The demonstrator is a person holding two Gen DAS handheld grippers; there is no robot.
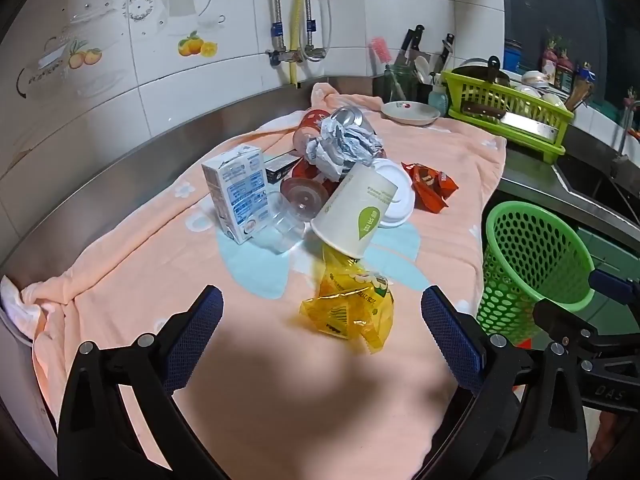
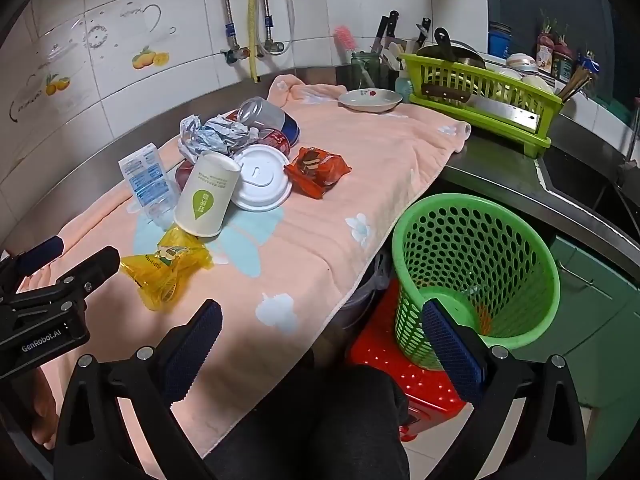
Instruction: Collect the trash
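A heap of trash lies on a peach towel point(image 1: 132, 288): a yellow wrapper point(image 1: 352, 304) nearest me, a tipped paper cup point(image 1: 356, 210), a white lid point(image 1: 394, 190), a milk carton point(image 1: 238, 194), crumpled paper point(image 1: 344, 148), a red snack wrapper point(image 1: 430, 186) and a clear plastic cup point(image 1: 286, 220). My left gripper point(image 1: 322, 314) is open and empty, just short of the yellow wrapper point(image 2: 168, 268). My right gripper point(image 2: 322, 326) is open and empty, over the towel's edge beside the green mesh bin point(image 2: 476, 268). The bin also shows in the left wrist view point(image 1: 528, 264).
A green dish rack point(image 2: 484, 96) with dishes and a cleaver stands at the back right. A plate point(image 2: 370, 100) sits on the towel's far end. A sink point(image 2: 588, 184) lies right. The bin stands on a red stool point(image 2: 404, 380). A tiled wall with pipes is behind.
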